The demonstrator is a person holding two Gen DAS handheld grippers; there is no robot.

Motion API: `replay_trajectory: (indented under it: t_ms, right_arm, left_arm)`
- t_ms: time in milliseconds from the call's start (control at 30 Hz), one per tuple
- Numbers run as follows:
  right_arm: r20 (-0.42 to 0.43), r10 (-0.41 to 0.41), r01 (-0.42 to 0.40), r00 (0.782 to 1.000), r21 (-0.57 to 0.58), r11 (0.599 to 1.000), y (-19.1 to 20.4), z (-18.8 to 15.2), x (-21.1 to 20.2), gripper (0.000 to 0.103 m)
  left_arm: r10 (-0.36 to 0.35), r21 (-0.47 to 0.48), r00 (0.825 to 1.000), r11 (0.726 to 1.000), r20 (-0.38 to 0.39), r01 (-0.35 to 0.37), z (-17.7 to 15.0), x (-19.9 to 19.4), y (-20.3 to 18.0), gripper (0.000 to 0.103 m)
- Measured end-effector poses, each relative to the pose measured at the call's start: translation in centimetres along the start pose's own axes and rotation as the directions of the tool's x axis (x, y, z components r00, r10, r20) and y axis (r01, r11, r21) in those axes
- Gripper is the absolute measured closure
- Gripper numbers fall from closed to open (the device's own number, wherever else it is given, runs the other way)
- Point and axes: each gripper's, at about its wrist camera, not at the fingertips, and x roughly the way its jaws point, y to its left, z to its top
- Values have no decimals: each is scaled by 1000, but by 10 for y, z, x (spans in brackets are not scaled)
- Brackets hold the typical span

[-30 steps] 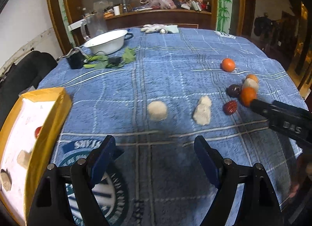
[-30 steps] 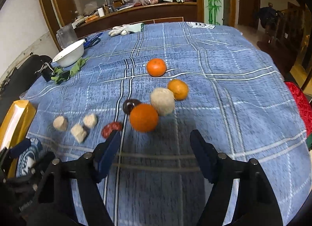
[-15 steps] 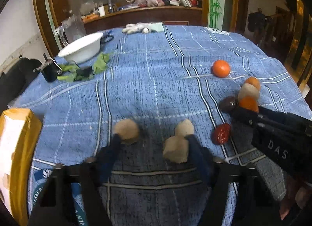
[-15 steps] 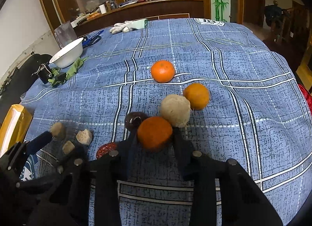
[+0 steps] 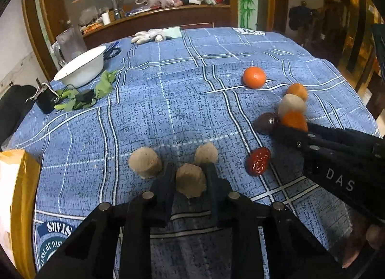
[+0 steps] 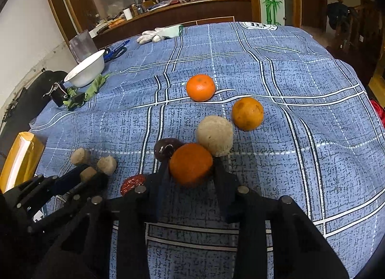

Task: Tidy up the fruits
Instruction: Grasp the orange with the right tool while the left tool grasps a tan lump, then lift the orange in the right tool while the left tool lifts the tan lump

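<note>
The left gripper [image 5: 190, 173] clamps a tan chunk [image 5: 190, 180] at lower centre of its view, while the right gripper [image 6: 191, 170] grips an orange [image 6: 190, 163] mid-frame. Behind the orange, on the blue checked tablecloth [image 6: 288, 81], lie a dark plum [image 6: 166, 148], a pale round fruit [image 6: 214, 135] and two more oranges [image 6: 200, 87].

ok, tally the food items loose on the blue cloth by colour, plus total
Orange: 3, at and one between the right gripper fingers
Beige: 4, a large round one and small pieces at and, in the left gripper
Dark purple: 1
Red, wrinkled: 1
Total: 9
</note>
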Motion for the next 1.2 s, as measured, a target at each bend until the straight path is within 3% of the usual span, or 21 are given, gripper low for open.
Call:
replay_trajectory:
  t_ms: [133, 433, 1200]
  right_arm:
    - [3, 12, -12, 1000, 6, 1000, -1, 0, -1, 67]
    - [4, 13, -13, 1000, -11, 1000, 3, -2, -6, 67]
    - [57, -29, 36, 998, -111, 993, 44, -52, -84, 67]
  left_arm:
    - [-29, -21, 1000, 999, 3, 29, 0, 0, 5, 79]
    - [-1, -34, 1000, 999, 21, 1, -4, -16, 8, 79]
    - [27, -130, 997, 991, 76, -17, -33, -79, 41, 79]
